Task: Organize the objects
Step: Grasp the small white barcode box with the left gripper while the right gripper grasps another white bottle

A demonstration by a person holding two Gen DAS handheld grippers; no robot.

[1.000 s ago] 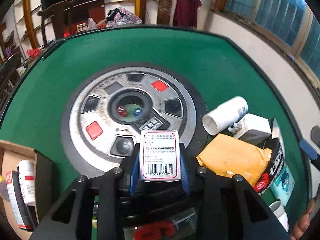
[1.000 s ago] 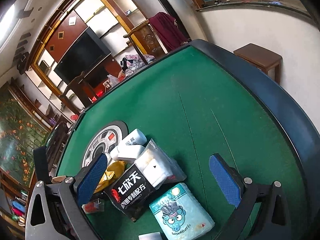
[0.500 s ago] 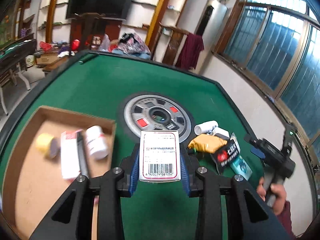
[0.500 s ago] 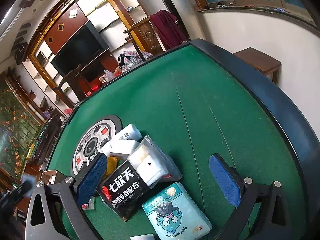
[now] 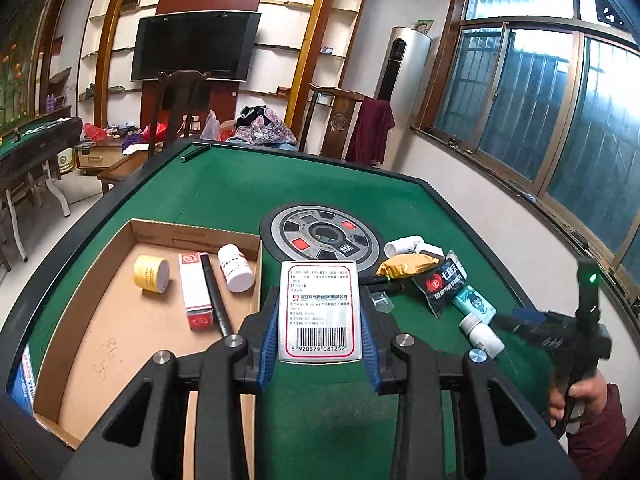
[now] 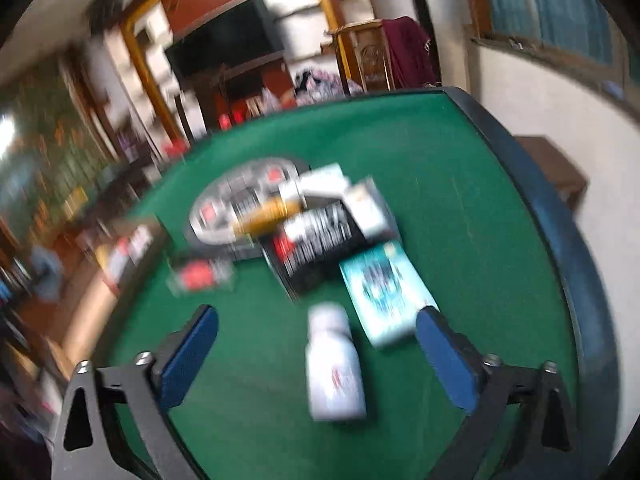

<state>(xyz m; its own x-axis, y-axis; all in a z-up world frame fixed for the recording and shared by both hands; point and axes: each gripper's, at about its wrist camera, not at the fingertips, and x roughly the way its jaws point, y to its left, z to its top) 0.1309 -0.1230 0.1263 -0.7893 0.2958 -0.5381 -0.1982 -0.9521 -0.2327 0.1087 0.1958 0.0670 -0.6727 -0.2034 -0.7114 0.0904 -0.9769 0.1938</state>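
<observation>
- So, left hand-held gripper [image 5: 320, 320] is clamped on a white medicine box [image 5: 319, 314], up above the desk [image 5: 280, 184].
- Right hand-held gripper [image 6: 316, 344] hangs wide apart over a white bottle [image 6: 334, 364].
- Cardboard box [image 5: 120, 320] holds four items; about seven sit loose, so roughly half remains.

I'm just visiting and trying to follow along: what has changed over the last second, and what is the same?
The left gripper has lifted and pulled back from the table's round centre plate, bringing the cardboard box into view, still clamped on the barcoded white box. The right gripper swung, still open, toward the white bottle lying on the felt; its view is blurred. The pile of packets looks undisturbed.
</observation>
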